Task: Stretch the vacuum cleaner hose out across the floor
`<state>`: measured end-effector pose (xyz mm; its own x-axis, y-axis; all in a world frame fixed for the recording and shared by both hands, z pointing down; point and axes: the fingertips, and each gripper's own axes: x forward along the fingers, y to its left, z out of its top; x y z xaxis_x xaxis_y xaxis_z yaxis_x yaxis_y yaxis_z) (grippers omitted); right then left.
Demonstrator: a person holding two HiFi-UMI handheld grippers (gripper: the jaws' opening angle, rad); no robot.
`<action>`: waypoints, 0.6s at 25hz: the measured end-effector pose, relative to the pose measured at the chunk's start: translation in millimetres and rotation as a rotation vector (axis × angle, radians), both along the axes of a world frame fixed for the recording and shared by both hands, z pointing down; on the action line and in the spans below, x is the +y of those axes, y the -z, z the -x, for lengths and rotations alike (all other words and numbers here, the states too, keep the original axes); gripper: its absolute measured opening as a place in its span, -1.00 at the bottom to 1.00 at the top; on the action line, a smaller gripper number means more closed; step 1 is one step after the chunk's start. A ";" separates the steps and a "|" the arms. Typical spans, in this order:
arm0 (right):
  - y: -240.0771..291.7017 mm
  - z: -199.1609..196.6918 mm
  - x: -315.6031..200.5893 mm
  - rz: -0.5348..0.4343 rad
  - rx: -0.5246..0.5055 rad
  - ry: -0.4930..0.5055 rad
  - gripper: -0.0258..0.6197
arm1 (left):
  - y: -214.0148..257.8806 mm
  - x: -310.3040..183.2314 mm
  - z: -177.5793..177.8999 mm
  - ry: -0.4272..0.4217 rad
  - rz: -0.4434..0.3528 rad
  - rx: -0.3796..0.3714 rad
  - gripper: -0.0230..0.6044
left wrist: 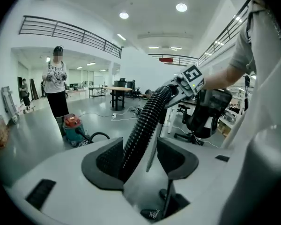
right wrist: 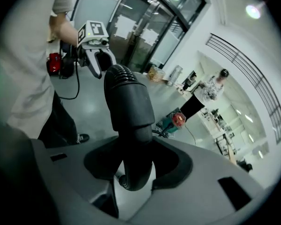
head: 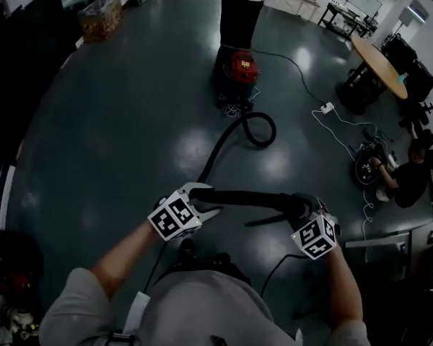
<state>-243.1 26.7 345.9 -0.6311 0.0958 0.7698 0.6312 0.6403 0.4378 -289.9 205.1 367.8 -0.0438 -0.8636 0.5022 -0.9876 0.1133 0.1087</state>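
The hose (head: 215, 153) is only part-way out: it leaves the vacuum cleaner (head: 242, 67) at the far side of the floor (head: 130, 121), curls into a loop just in front of the machine, then runs back toward you and rises off the floor into your grippers. You are in the pulling-out step. Your left gripper (left wrist: 139, 158) has its jaws pinching the ribbed black length, which sits against one pad. Your right gripper (right wrist: 133, 165) has its jaws clamped on the smooth, bent end piece. Between the two, the hose hangs nearly level in front of your body. The next move, as I judge it, calls for drawing this end away from the vacuum cleaner, so the loop opens and the slack goes. Then lower it until the whole length lies flat. Pull gently, since the machine looks light enough to roll or tip toward you. The hose is black, corrugated and flexible, so it will probably spring back into a curve if you let go early. A person (head: 242, 6) stands right behind the vacuum cleaner, and a white cable (head: 325, 117) trails across the floor to your right.
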 end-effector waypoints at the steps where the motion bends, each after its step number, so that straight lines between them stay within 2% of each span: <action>1: 2.1 -9.7 -4.9 0.031 -0.019 -0.067 -0.39 | 2.4 3.7 0.1 0.025 -0.007 -0.005 -0.23; 4: 10.5 -41.2 -20.5 0.138 -0.100 -0.270 -0.39 | -9.7 11.2 -5.1 0.093 0.012 0.012 -0.23; 7: 21.8 -78.4 -27.1 0.221 -0.180 -0.436 -0.39 | -34.1 6.3 -24.6 0.126 0.048 0.089 -0.23; 12: 44.7 -133.8 -29.0 0.252 -0.246 -0.605 -0.38 | -39.7 -33.8 -43.5 0.162 0.016 0.268 -0.23; 15: 56.3 -169.9 -16.9 0.245 -0.268 -0.713 -0.38 | -33.7 -60.6 -41.8 0.133 -0.014 0.315 -0.23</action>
<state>-73.2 9.8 289.5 -0.7647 -0.2537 0.5924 -0.0734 0.9475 0.3111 -248.1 144.5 401.5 -0.0012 -0.8678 0.4969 -0.8821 0.2350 0.4082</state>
